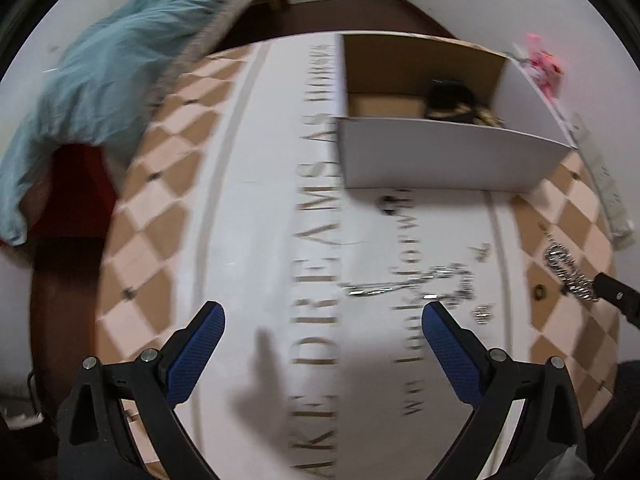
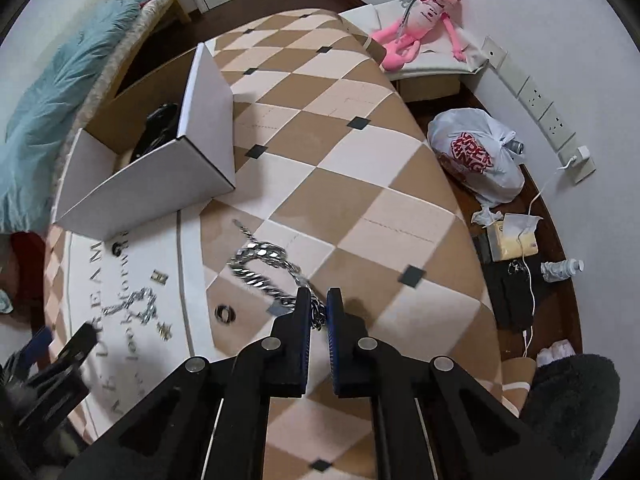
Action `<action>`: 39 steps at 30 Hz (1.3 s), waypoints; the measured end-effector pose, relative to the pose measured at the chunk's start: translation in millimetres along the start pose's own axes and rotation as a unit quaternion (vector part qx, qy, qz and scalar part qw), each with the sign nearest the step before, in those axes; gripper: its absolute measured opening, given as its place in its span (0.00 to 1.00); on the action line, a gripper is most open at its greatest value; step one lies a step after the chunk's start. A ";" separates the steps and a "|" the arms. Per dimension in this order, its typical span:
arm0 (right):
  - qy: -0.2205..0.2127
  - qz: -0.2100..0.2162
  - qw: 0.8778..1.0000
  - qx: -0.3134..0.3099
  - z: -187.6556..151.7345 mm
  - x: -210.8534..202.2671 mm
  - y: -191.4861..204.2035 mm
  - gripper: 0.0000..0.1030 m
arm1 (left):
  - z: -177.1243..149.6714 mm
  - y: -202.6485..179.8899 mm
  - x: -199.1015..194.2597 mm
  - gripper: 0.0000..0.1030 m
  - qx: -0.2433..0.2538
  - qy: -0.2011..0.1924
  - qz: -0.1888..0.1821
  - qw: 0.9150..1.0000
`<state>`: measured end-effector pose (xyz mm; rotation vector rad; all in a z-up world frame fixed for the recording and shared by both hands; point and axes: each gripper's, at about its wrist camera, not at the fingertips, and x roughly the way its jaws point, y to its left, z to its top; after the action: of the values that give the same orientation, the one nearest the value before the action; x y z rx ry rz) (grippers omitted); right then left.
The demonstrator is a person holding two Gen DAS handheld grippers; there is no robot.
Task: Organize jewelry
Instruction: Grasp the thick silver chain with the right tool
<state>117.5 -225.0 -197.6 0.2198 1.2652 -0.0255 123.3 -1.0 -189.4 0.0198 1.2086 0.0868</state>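
An open white cardboard box (image 1: pixel 440 156) (image 2: pixel 168 168) stands on the checkered rug and holds a dark item (image 1: pixel 450 98) (image 2: pixel 158 128). My right gripper (image 2: pixel 319 300) is shut on a thick silver chain (image 2: pixel 264 268), which trails away over the rug; the chain and the gripper's tip also show in the left wrist view (image 1: pixel 568 272). My left gripper (image 1: pixel 322 316) is open and empty, just short of a thin silver chain (image 1: pixel 420 284) (image 2: pixel 132 304) lying on the rug's lettering. A dark ring (image 2: pixel 225 314) (image 1: pixel 539 291), small gold pieces (image 2: pixel 159 277) and a small dark item (image 1: pixel 387 205) lie nearby.
The rug (image 2: pixel 360 184) is tan and white with a lettered white centre. A blue blanket (image 1: pixel 112 72) lies on a bed at the left. A pink plush toy (image 2: pixel 420 16), a white plastic bag (image 2: pixel 476 156), a tissue pack (image 2: pixel 514 240) and cables lie along the right wall.
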 end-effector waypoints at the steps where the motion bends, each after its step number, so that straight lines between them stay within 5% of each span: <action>1: 0.001 0.002 1.000 0.001 -1.6 -1.2 -1.3 0.08 | 2.0 -5.6 3.1 0.97 0.006 0.005 -0.012 1.000; 8: 0.012 -0.006 1.000 0.015 -1.3 7.7 -13.2 0.08 | 10.6 -38.3 18.9 0.95 0.080 0.012 -0.032 0.996; 13: 0.018 -0.009 1.000 0.019 0.3 13.0 -15.4 0.08 | 9.4 -50.3 20.9 0.52 0.101 0.015 -0.074 0.992; 15: 0.019 -0.009 1.000 0.020 0.5 14.2 -16.0 0.08 | 10.0 -54.6 17.8 0.23 0.110 0.009 -0.077 0.991; 17: 0.020 -0.006 1.000 0.020 0.7 14.8 -14.8 0.08 | 11.5 -57.8 16.7 0.07 0.113 0.011 -0.088 0.990; 22: 0.021 0.025 0.999 0.015 2.2 6.0 -8.5 0.08 | 15.3 -44.2 10.8 0.01 0.074 0.018 -0.134 0.988; 39: -0.035 0.116 0.992 -0.035 27.2 -74.8 32.7 0.08 | 32.2 11.5 -57.7 0.05 -0.014 -0.022 -0.204 0.979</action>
<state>125.1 -205.5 -114.2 0.3009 1.1630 0.2089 132.4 7.0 -123.4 -0.2495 1.1454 -0.2552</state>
